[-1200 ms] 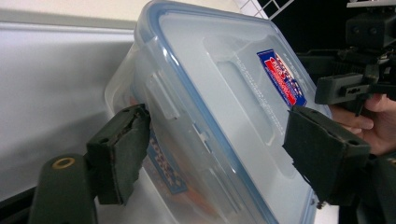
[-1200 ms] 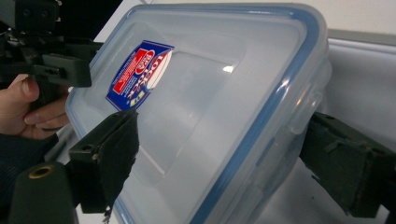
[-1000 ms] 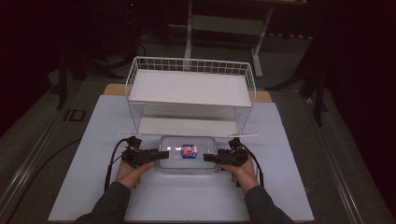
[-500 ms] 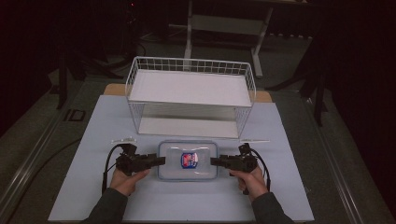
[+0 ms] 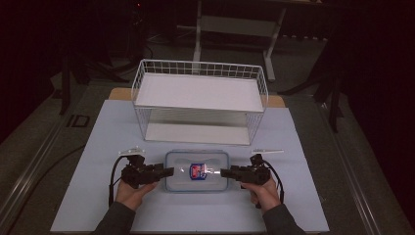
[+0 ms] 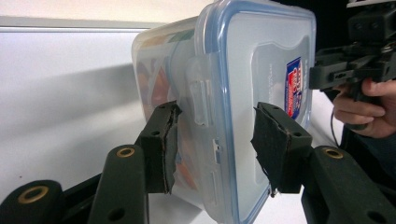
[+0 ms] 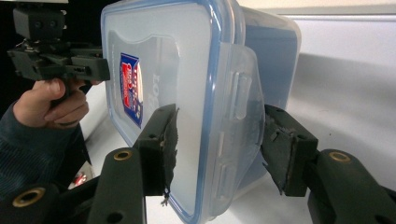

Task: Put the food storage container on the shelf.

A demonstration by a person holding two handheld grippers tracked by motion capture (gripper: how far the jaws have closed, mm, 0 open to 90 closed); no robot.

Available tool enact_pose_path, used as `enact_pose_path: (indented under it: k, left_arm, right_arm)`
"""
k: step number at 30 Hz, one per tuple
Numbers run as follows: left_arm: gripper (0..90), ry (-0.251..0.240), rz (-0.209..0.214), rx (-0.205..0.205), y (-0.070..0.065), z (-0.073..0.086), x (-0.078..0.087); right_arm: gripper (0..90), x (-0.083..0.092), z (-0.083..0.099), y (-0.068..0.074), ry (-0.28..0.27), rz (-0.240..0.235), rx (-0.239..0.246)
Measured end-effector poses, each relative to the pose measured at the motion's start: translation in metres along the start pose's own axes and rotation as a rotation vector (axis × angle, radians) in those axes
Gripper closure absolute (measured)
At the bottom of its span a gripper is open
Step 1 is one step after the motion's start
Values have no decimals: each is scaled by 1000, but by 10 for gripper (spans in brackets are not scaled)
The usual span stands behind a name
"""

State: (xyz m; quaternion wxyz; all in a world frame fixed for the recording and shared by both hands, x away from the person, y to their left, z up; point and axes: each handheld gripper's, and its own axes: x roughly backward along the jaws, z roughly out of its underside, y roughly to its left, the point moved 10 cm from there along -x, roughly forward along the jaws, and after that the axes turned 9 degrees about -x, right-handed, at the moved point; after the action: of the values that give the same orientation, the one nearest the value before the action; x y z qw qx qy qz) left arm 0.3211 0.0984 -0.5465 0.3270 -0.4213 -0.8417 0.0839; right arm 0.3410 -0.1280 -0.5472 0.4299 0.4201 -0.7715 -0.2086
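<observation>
Clear plastic container (image 5: pixel 196 171) with a blue-rimmed snap lid is seen lying flat on the white sheet covering the desk (image 5: pixel 303 205), just in front of a white wire rack (image 5: pixel 199 105). A red and blue label (image 5: pixel 196 171) is carried on the middle of its lid. The container is flanked by both tools, one at each short end.

At its left end, the left tool (image 5: pixel 166 172) is held in the person's left hand (image 5: pixel 129 192). In the left gripper view, the left tool's (image 6: pixel 215 151) two black jaws are spread either side of the container's (image 6: pixel 261 84) end, by the side latch (image 6: pixel 200 95); the pad on the left is seen pressed against the container's wall, while a narrow gap is left between the other pad and the lid. The tool is therefore not fully clenched on the container.

At its right end, the right tool (image 5: pixel 224 173) is held in the right hand (image 5: pixel 261 191). In the right gripper view, the right tool's (image 7: pixel 219 149) jaws are likewise set astride the container (image 7: pixel 173 84), with the flap latch (image 7: pixel 238 112) between them; the jaw on the lid side is close to the lid and the other is apart from the latch, so this tool too is seen released rather than gripping.

Orange contents are dimly visible through the wall in the left gripper view; what they are cannot be told.
</observation>
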Motion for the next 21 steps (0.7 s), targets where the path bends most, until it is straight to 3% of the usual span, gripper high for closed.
enact_pose_path:
  k: [5, 21]
  left_arm:
    - [513, -35, -3, -30, -6, -6, 3]
    - [516, -73, -4, -57, -6, -18, 11]
  right_arm:
    - [484, 6, -6, 6, -41, -4, 25]
    - [485, 10, -12, 17, -97, 2, 84]
